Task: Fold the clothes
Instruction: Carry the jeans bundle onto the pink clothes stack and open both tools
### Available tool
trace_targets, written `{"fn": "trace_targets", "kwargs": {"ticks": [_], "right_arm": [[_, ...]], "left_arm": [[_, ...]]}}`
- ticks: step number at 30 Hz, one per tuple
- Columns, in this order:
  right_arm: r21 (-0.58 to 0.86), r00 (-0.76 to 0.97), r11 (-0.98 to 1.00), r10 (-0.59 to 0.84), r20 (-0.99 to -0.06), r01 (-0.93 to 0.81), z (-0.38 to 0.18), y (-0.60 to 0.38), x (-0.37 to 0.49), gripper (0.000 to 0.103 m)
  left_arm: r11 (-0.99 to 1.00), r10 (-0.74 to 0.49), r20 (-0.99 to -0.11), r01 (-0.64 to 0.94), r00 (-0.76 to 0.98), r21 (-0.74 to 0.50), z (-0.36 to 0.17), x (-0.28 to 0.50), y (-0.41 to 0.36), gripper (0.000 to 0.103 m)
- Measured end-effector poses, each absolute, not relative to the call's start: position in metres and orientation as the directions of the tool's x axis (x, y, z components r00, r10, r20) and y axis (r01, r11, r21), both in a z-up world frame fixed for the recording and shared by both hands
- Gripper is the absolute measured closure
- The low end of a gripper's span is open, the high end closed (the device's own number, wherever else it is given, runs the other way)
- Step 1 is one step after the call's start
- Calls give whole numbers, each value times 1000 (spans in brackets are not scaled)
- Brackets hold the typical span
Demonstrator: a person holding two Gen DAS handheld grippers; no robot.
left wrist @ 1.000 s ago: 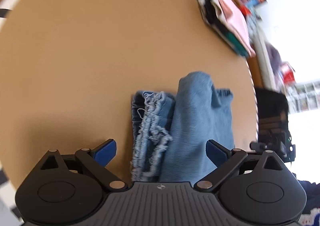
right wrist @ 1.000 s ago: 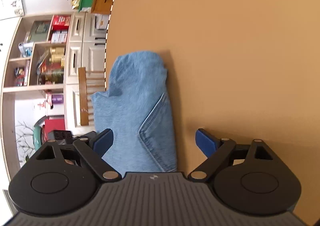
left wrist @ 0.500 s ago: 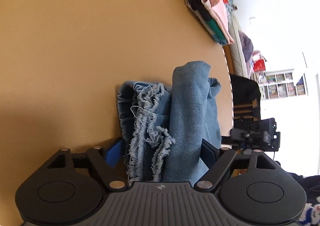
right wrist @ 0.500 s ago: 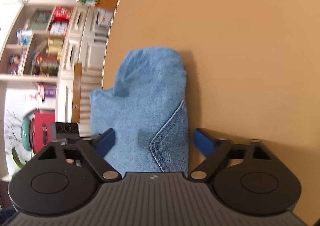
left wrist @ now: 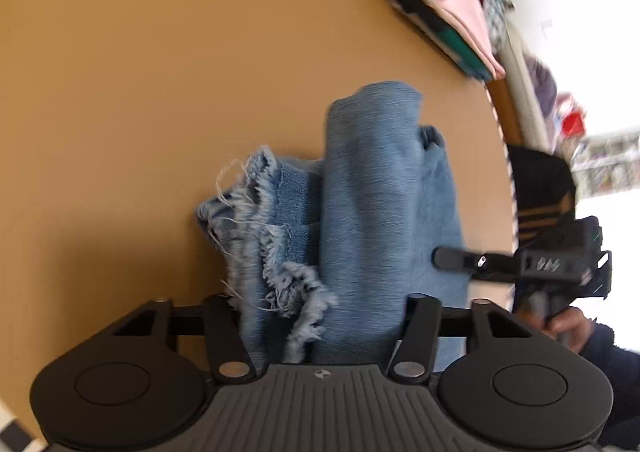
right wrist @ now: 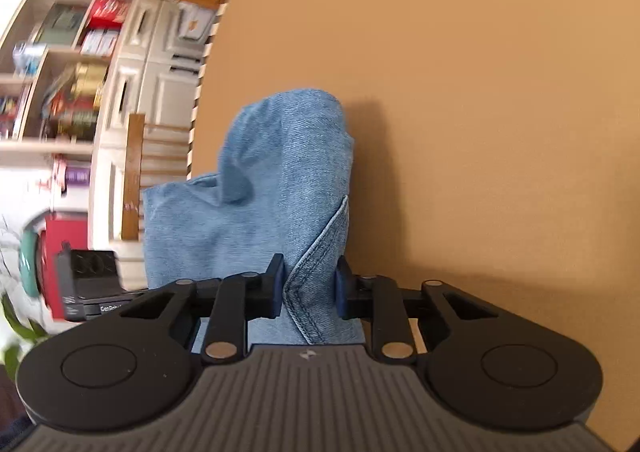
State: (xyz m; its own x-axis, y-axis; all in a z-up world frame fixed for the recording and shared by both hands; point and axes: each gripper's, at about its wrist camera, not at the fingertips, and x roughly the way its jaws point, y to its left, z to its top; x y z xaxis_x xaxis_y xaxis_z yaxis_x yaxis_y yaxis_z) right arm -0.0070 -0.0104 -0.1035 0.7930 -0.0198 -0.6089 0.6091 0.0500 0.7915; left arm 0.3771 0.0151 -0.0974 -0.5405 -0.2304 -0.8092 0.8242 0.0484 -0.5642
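Folded light-blue denim shorts (left wrist: pixel 372 220) with frayed hems lie on the round tan table (left wrist: pixel 140 92). My left gripper (left wrist: pixel 324 316) is shut on the near end of the bundle; its pads are buried in the cloth. In the right wrist view the same shorts (right wrist: pixel 280 188) stand between my fingers, and my right gripper (right wrist: pixel 308 288) is shut on the stitched pocket edge. The right gripper also shows in the left wrist view (left wrist: pixel 452 258) at the bundle's right side.
A stack of folded clothes, pink on top (left wrist: pixel 452 0), sits at the table's far right edge. Past the table edge are shelves and white cabinets (right wrist: pixel 80 64) and a wooden chair (right wrist: pixel 136 172). Bare tan tabletop (right wrist: pixel 480 92) lies right of the shorts.
Both grippers moved in onto the shorts and closed: one second ago both were open around the bundle, now each is clamped on the denim. The bundle has bunched up slightly.
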Motion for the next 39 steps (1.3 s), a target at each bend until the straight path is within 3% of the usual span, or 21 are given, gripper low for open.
{"fn": "trace_targets", "kwargs": {"ticks": [2, 10, 17, 21, 26, 27, 29, 30, 31, 32, 34, 36, 39], "right_arm": [[776, 781, 98, -25, -624, 623, -84, -15, -8, 79], [731, 755, 191, -133, -642, 656, 4, -67, -52, 80], [636, 695, 282, -323, -642, 718, 112, -170, -88, 79], [625, 667, 248, -389, -635, 740, 142, -247, -111, 79], [625, 649, 205, -391, -653, 753, 106, -344, -133, 78], [631, 649, 192, -384, -657, 752, 91, -364, -137, 71], [635, 622, 127, -416, -663, 762, 44, -395, -145, 47], [606, 568, 79, -459, -683, 792, 20, -400, -153, 45], [578, 532, 71, -492, -689, 813, 7, -399, -162, 52], [562, 533, 114, -512, -673, 819, 2, -395, -172, 55], [502, 530, 222, -562, -635, 836, -2, -381, -188, 69], [353, 518, 379, -618, -591, 855, 15, -364, -181, 86], [229, 540, 514, -609, -580, 826, 30, -367, -140, 87]], "left_arm": [[19, -241, -823, 845, -514, -534, -75, 368, 15, 64], [-79, -327, -762, 819, -559, -568, 3, 328, -34, 67], [-138, -426, -694, 799, -581, -585, 88, 266, -155, 67], [-130, -457, -677, 796, -577, -591, 124, 225, -238, 66], [-34, -419, -703, 784, -574, -620, 95, 197, -336, 64], [-11, -401, -719, 788, -567, -616, 74, 194, -354, 56], [71, -386, -785, 833, -484, -548, 25, 192, -382, 47], [139, -386, -830, 865, -401, -483, 5, 195, -387, 52], [192, -386, -868, 892, -313, -408, -9, 201, -386, 55], [202, -411, -872, 906, -265, -371, -12, 209, -382, 44], [185, -557, -810, 924, -183, -335, 9, 224, -360, 52], [124, -704, -703, 958, -97, -257, 40, 215, -338, 54], [-41, -818, -560, 984, -132, -172, 68, 166, -322, 53]]}}
